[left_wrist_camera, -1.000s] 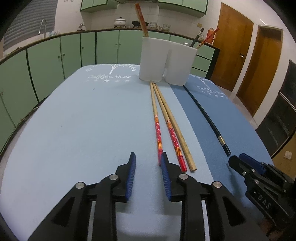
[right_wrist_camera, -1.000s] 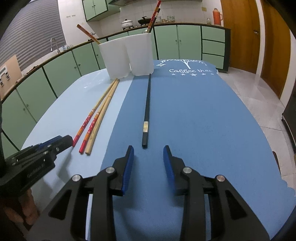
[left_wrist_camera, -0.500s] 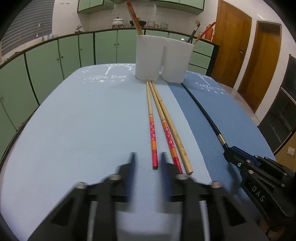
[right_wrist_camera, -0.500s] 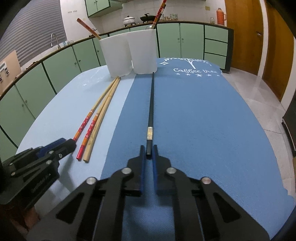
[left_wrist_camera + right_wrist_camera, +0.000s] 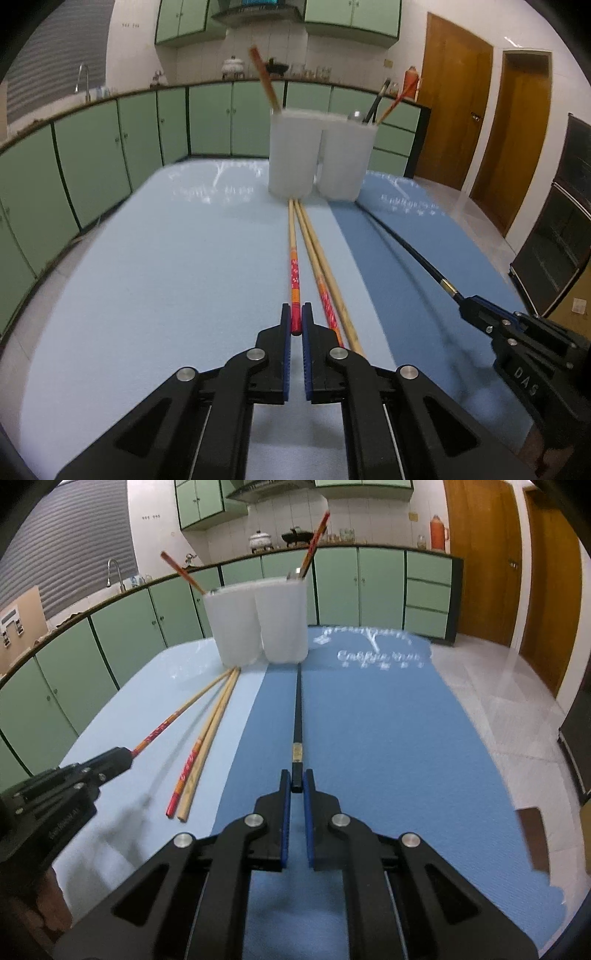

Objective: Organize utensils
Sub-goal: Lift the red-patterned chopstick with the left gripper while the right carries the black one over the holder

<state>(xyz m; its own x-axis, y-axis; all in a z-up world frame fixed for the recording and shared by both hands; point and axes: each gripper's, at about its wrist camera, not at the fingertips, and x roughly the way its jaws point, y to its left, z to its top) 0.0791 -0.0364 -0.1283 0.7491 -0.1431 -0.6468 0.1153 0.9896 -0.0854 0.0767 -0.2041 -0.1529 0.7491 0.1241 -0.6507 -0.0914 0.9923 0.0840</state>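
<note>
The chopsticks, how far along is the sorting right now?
Done: some chopsticks already stand in the two white holders. In hand: the left gripper is shut on a red-patterned chopstick, the right gripper on the black chopstick, both lifted at the held end. Left: two chopsticks lying on the light blue mat.

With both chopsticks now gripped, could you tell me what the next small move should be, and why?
Probably lift both further and carry them toward the white holder. The left tool is shut on the red-patterned chopstick and the right tool on the black chopstick, each by its near end, far tips still low near the holder's base.
</note>
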